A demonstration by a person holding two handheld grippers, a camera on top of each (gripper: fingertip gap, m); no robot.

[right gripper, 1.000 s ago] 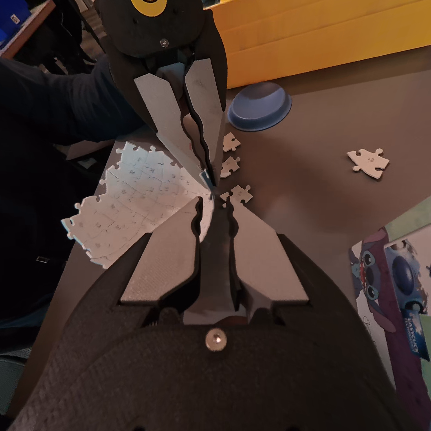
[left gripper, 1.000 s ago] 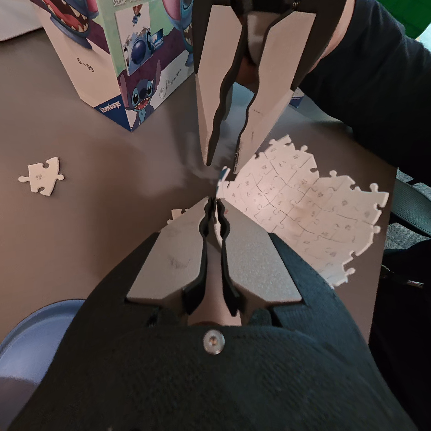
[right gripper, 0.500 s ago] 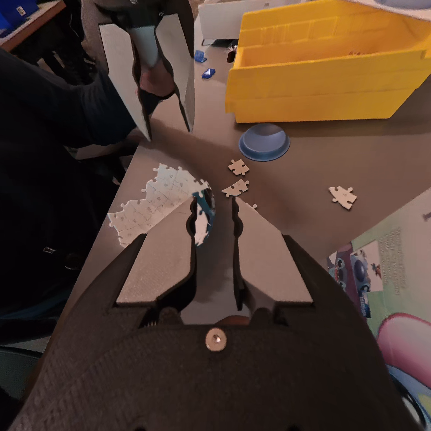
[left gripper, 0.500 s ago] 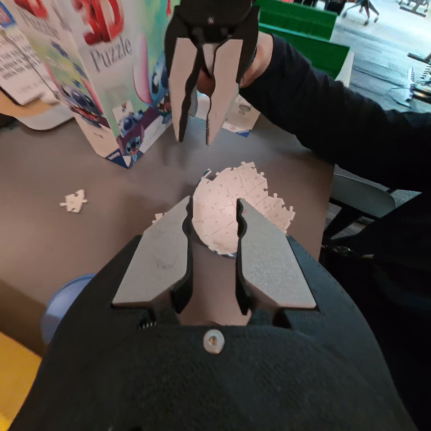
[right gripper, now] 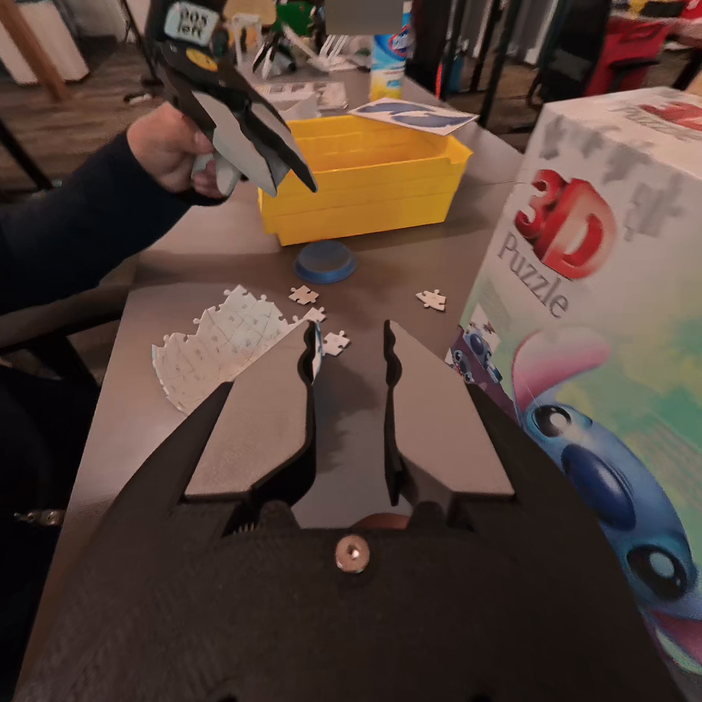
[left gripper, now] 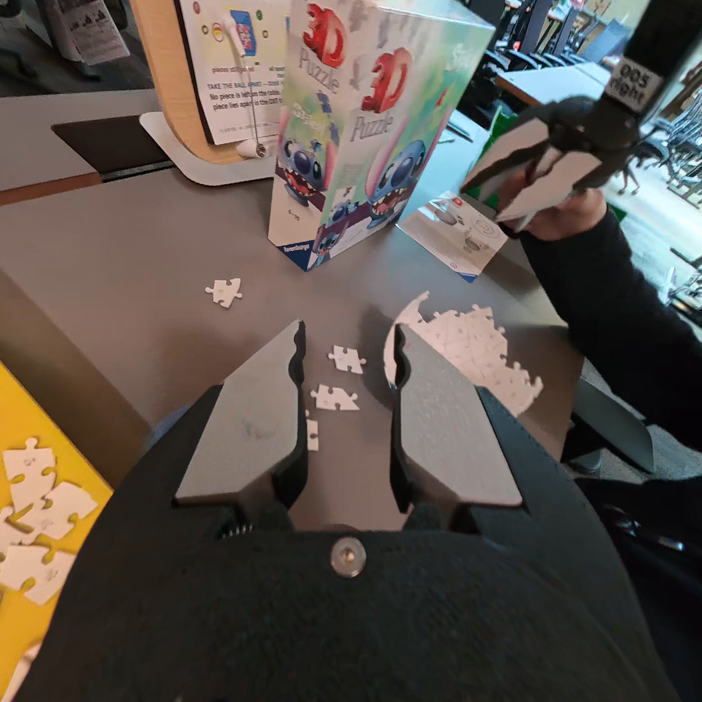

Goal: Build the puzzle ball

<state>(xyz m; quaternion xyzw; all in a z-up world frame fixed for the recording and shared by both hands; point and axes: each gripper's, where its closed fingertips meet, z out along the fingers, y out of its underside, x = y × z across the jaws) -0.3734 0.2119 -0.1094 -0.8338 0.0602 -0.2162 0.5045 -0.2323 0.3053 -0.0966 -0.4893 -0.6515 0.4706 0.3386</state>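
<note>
on the grey table [left gripper: 114,247], curved puzzle shell [left gripper: 467,349] below both raised grippers, left gripper [left gripper: 347,330] and right gripper [right gripper: 347,326] released, empty

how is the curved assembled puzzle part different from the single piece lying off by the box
The assembled shell is many interlocked pieces forming a curved bowl-like shape; the lone piece is one small piece on its own. The shell's rim rises off the table, while the lone piece lies flat. A strip of blue print shows at the shell's edge in the right wrist view; the lone piece shows none. Both show their white backs.
</note>
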